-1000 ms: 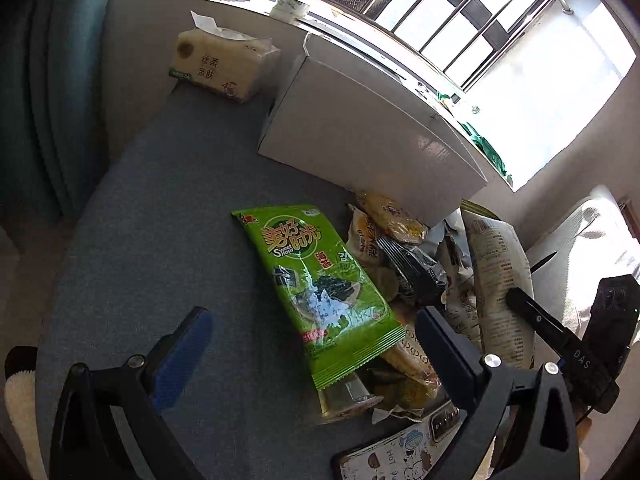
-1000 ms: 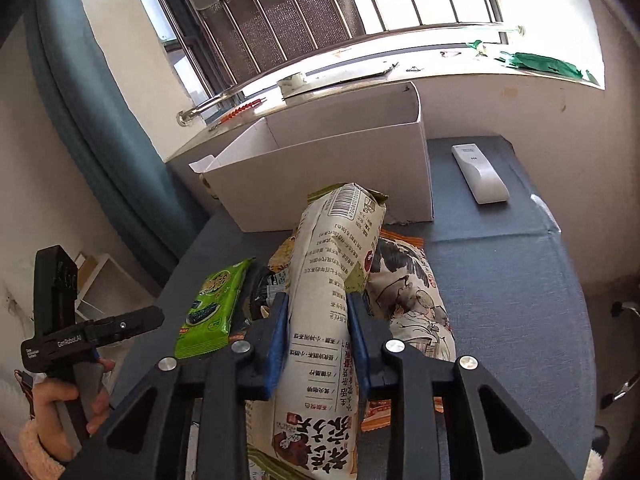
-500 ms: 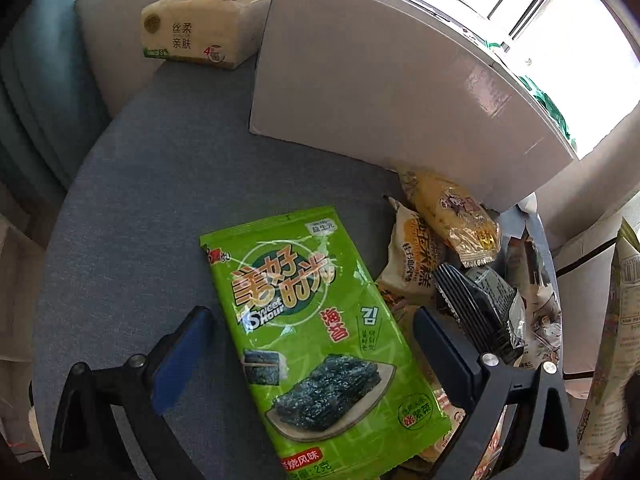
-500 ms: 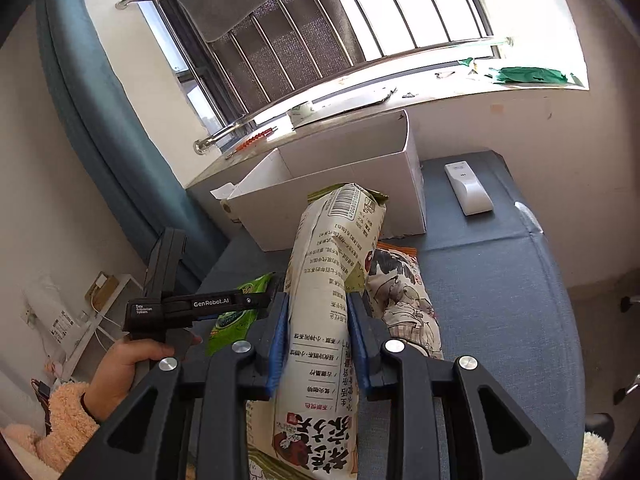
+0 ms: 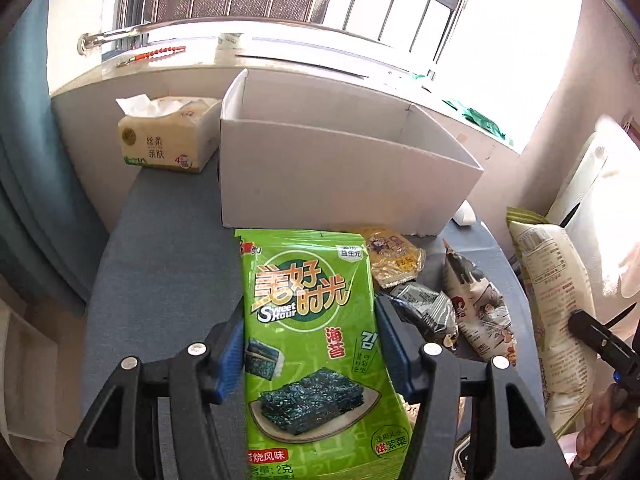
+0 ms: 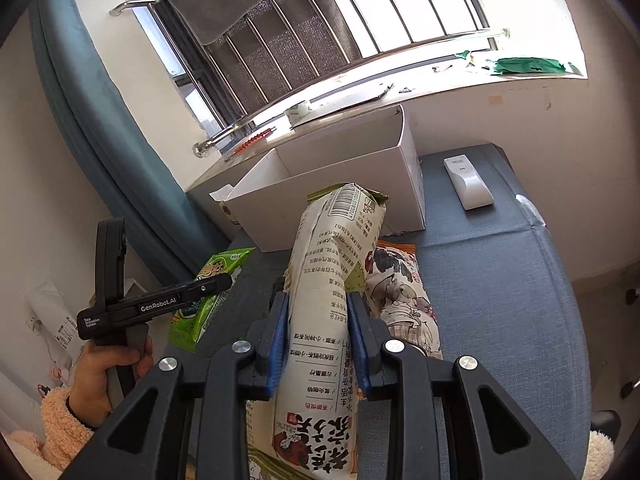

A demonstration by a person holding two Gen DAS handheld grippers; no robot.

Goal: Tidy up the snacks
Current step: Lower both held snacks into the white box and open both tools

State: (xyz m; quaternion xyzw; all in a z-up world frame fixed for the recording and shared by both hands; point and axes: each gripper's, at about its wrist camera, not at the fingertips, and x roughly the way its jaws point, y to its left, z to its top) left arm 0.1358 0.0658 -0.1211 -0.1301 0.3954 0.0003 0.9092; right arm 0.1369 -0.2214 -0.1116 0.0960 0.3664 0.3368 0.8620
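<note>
My left gripper (image 5: 310, 320) is shut on a green seaweed snack pack (image 5: 312, 320), held up in front of an open white cardboard box (image 5: 340, 168). My right gripper (image 6: 318, 312) is shut on a tall cream snack bag (image 6: 332, 280), held upright above the table; this bag also shows in the left wrist view (image 5: 556, 300). The green pack appears at the left in the right wrist view (image 6: 212, 292). The white box (image 6: 340, 184) stands beyond both, at the table's back.
Several snack packs lie on the blue-grey table (image 5: 160, 260): a yellow one (image 5: 394, 256), a dark one (image 5: 424, 304), a cartoon-printed one (image 5: 476, 308). A tissue pack (image 5: 164, 136) stands left of the box. A white remote (image 6: 466, 182) lies right of it.
My left gripper has closed on the green seaweed pack and lifted it off the table toward the box. My right gripper has kept its hold on the cream bag and raised it.
</note>
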